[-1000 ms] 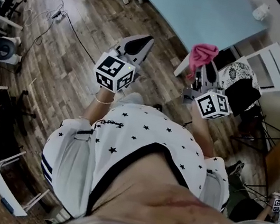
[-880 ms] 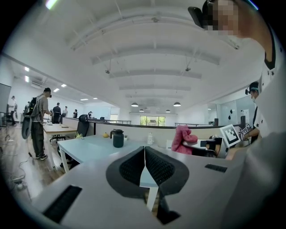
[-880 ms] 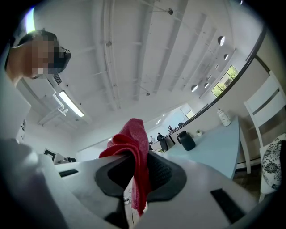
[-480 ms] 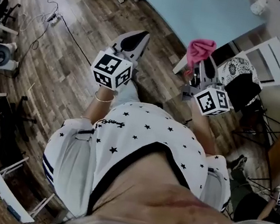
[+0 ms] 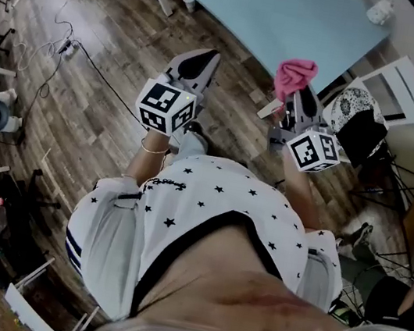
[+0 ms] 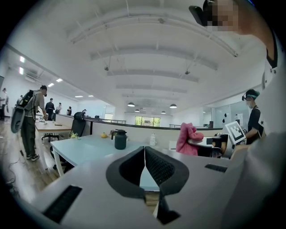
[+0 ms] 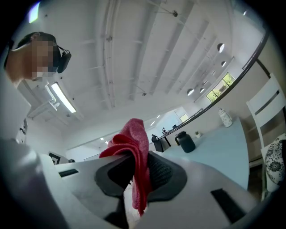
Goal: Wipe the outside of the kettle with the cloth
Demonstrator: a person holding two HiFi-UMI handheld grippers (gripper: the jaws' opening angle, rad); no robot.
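The right gripper (image 7: 139, 157) pinches the pink cloth (image 7: 135, 136), kettle (image 7: 185, 142) well ahead on the table (image 7: 223, 154); left gripper (image 6: 144, 151) closed, empty.

Distant kettle (image 6: 120, 139), details too small

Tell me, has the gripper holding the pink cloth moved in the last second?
Yes, but only slightly: the right gripper with the pink cloth has edged forward toward the blue table, judged against the table leg beside it.

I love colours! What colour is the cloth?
A pinkish-red fabric cloth; clearest in right gripper view.
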